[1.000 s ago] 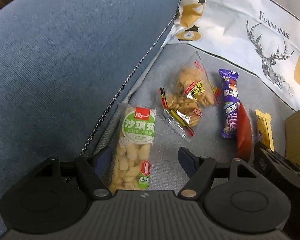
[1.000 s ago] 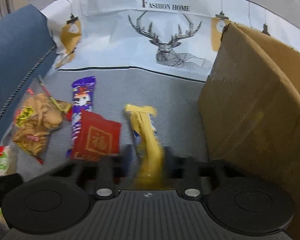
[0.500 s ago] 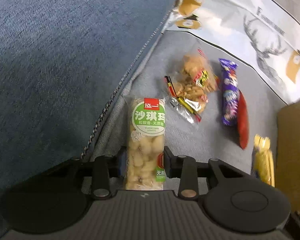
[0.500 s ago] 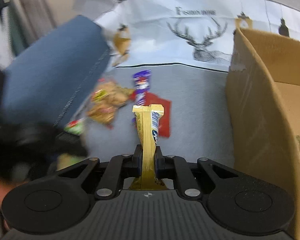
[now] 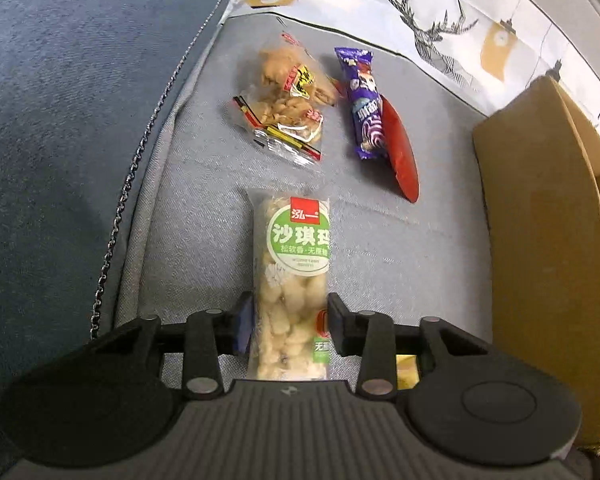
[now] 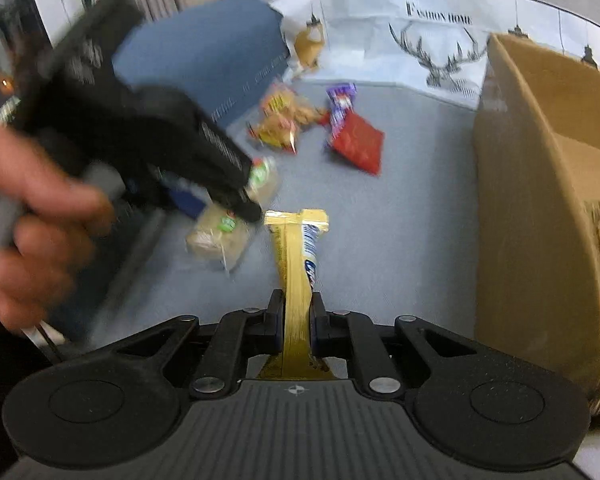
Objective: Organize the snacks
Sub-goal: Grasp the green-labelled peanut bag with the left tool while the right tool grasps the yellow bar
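Now the big brown cardboard box [image 6: 540,184] stands on the right. Your left gripper [image 5: 290,326] pinches the clear green-label snack pack [image 5: 294,280] — its jaws just loosened slightly — and your right gripper [image 6: 296,322] squeezes the thin yellow wrapper bar [image 6: 298,276].

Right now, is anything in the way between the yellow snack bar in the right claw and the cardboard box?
Nothing visible blocks it. The right claw is shut on the yellow snack bar, and only bare grey cushion lies between it and the cardboard box, whose near wall stands upright.

Grey sofa seat [image 5: 380,240], biscuit bag [image 5: 288,96], purple bar [image 5: 364,100], cardboard box [image 5: 540,240]
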`<state>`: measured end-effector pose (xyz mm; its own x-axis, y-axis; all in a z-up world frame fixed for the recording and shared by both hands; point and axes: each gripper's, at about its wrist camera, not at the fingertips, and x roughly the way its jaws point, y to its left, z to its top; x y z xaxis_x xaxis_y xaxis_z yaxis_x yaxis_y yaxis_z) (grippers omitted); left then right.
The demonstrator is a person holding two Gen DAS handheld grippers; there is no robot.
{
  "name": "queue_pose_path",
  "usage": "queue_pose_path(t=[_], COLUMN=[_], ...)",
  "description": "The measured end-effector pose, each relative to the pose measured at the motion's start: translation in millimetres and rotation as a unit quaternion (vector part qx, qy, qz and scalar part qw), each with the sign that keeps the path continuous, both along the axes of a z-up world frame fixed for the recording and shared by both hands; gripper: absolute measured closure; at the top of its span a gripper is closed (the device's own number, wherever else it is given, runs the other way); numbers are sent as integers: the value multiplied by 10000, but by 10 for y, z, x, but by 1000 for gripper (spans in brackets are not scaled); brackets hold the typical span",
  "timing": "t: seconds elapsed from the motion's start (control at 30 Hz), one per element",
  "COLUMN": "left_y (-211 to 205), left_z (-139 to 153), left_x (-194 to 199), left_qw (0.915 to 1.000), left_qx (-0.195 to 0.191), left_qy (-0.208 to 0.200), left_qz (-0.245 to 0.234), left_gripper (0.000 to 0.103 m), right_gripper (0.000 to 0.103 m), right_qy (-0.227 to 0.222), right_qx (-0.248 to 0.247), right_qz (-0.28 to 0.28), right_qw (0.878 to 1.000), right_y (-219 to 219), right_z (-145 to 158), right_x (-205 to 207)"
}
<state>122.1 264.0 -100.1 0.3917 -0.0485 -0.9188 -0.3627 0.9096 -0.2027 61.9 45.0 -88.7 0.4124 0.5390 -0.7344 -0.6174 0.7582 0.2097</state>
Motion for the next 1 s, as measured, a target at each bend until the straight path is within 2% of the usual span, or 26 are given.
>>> queue_pose_path(t=[0.07,0.13,0.17,0.2,0.4,0.43,0.47,0.5,0.53,0.57,0.7,0.83,1.0], left_y=[-20,-44,-56,-70,-132,-141,-146,-159,-171,-181,-195,-152,-174], left_z=[-13,-26,-30,-36,-56,-58,-57,-60,-60,-59,-48,-30,-18], left_x=[22,63,78,96,180,178,174,180,181,181,170,158,160], left_qw=[10000,9999,9998,9998,9988,9986,9984,9982,9980,9976,9961,9973,9978], left_qx=[75,138,162,183,390,422,453,482,511,563,751,633,470], left_qy=[40,59,68,79,127,131,135,140,145,153,150,100,50], left_qz=[-33,-60,-67,-83,-266,-286,-310,-334,-356,-381,-442,-344,-462], left_gripper=[52,50,48,44,40,40,40,41,41,42,63,63,63], right_gripper=[88,80,69,63,63,64,70,84,88,88,89,89,89], right_qy=[193,255,200,141,-96,-132,-176,-221,-238,-230,-516,-380,-255], right_qx=[-144,17,44,-9,-194,-219,-251,-282,-278,-225,-179,-231,-300], right_qz=[19,60,127,163,324,326,327,331,314,254,3,-131,-170], right_qw=[9997,9997,9997,9998,9992,9991,9990,9988,9988,9992,9985,9989,9991], right_y=[26,38,53,66,144,151,155,156,146,125,77,63,74], right_z=[-127,-125,-115,-127,-151,-149,-146,-143,-140,-130,-76,-133,-203], right_x=[58,98,104,89,41,35,31,29,30,41,64,108,141])
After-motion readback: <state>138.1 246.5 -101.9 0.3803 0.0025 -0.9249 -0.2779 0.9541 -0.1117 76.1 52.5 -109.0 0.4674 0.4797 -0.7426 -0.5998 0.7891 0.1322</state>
